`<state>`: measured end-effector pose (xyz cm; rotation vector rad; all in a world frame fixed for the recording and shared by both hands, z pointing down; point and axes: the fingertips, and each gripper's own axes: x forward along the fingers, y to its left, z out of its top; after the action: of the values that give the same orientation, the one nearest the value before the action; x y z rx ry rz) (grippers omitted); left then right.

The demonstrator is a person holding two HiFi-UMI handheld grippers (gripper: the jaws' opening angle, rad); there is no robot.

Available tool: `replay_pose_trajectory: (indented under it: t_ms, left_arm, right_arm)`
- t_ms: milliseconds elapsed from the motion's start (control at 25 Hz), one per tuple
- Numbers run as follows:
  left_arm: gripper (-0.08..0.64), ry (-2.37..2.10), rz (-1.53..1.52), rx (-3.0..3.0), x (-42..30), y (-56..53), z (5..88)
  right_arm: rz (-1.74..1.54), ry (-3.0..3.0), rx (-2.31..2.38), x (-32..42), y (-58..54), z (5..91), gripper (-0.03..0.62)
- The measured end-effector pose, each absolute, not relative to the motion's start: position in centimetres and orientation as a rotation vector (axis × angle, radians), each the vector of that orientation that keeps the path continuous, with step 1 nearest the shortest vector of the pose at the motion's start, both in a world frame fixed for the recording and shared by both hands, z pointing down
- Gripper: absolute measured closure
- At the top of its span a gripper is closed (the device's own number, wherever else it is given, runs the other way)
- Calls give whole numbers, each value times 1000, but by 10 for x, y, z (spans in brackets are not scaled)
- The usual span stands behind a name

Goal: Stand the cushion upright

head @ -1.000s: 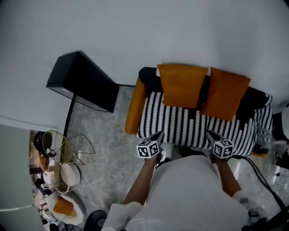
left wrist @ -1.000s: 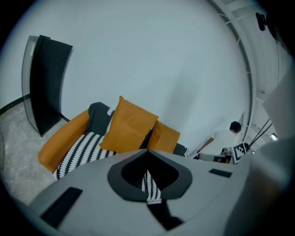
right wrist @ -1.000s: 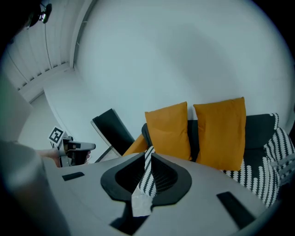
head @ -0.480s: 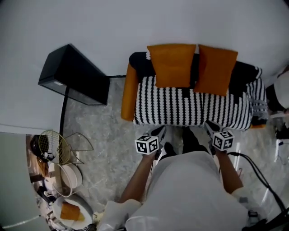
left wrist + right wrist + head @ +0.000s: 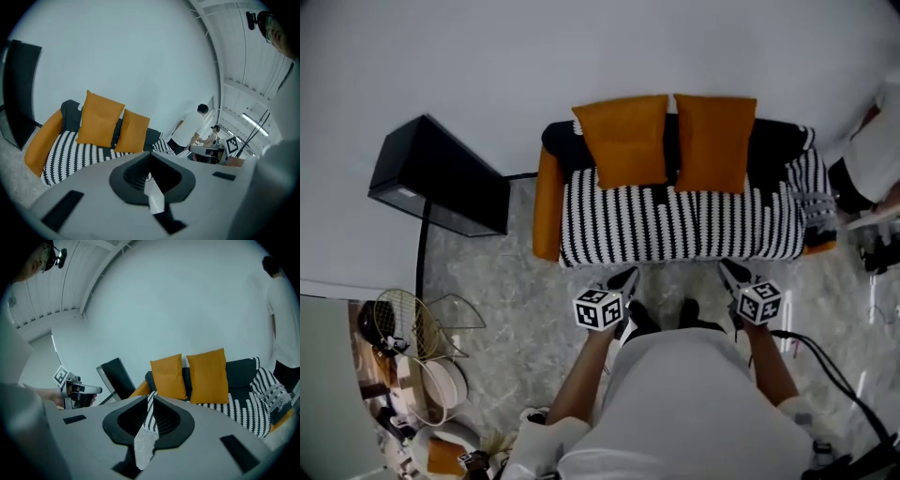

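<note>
Two grippers draw back from the striped sofa [image 5: 675, 225], which sat right at their tips a second ago and now lies apart from them across a strip of floor. From left: the left gripper [image 5: 624, 278], jaws clenched on nothing; the left cushion [image 5: 623, 141] and right cushion [image 5: 713, 142], both orange, both standing upright side by side against the dark backrest, as before; the right gripper [image 5: 730, 274], jaws all but closed and empty. With the cushions standing and the hands in retreat, the task looks done.

Orange cushions [image 5: 623, 141] upright on sofa [image 5: 675, 225]
</note>
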<state>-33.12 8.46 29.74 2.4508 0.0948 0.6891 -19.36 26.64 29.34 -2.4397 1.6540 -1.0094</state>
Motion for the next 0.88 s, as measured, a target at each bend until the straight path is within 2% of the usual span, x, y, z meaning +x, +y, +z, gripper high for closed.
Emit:
replay_pose_trajectory:
  t_ms: [880]
  left_arm:
    - [558,48,646,2435,-312,143,283]
  right_arm:
    - [-935,1600,-2397,-174,349,277,551]
